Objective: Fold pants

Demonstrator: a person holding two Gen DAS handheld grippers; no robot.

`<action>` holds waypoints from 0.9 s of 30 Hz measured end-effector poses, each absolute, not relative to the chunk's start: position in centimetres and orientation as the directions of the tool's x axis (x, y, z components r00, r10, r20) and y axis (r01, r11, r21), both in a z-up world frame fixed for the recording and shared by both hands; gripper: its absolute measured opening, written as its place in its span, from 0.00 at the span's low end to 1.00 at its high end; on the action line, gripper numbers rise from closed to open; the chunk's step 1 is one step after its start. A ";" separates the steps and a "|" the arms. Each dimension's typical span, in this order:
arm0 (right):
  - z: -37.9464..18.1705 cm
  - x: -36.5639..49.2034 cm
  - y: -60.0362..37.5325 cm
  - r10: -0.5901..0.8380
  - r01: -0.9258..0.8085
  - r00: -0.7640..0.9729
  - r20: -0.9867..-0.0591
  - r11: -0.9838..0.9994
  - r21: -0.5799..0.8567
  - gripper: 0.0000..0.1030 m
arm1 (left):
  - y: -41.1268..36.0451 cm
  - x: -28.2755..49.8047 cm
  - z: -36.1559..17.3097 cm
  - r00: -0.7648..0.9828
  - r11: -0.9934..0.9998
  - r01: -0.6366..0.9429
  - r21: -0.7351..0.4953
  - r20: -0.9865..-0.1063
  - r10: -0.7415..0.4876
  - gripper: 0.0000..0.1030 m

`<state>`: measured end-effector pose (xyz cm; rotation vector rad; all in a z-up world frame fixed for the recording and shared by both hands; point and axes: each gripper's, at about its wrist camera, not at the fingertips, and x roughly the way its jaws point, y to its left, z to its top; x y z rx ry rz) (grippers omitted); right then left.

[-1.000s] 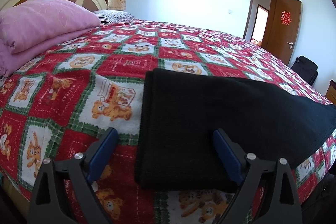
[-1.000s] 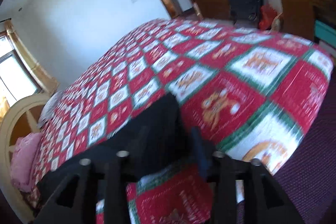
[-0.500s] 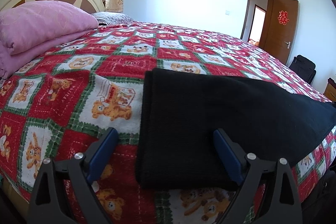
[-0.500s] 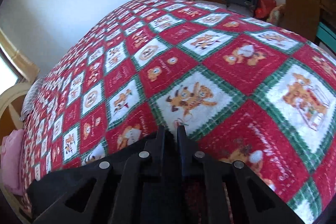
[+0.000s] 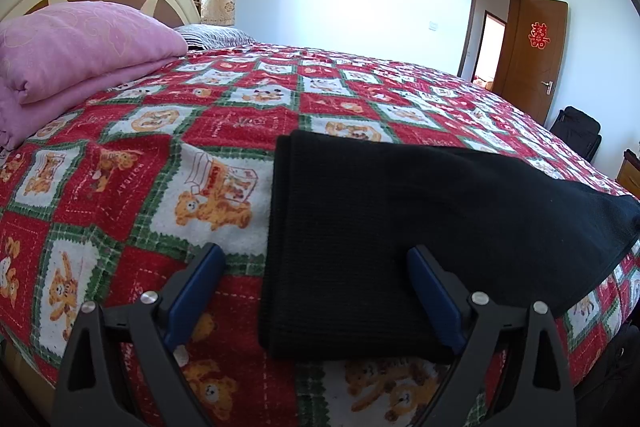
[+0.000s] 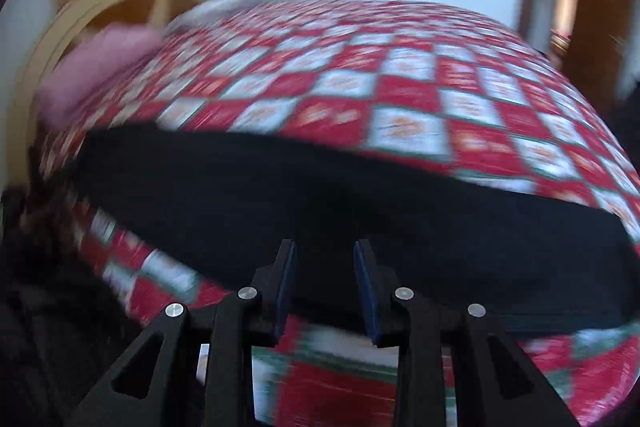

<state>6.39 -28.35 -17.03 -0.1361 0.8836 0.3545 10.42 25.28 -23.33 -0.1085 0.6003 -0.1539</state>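
Black pants point(image 5: 420, 227) flat on bedspread point(image 5: 120, 167)

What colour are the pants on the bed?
Black. The pants lie on the red, teddy-bear bedspread; the left wrist view shows them best.

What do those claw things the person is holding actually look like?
Both match. The left gripper and right gripper each have two black, angular plastic arms with triangular cut-outs, round silver bolt heads at the joints, and flat blue pads lining the inner fingers. No cables, markings or sleeves show.
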 end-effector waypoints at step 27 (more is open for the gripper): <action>-22.1 3.4 -14.8 0.204 -0.636 0.595 -0.777 0.712 -0.299 0.01 | 25.6 10.2 -23.4 0.817 0.981 0.113 -0.160 -0.547 -0.183 0.93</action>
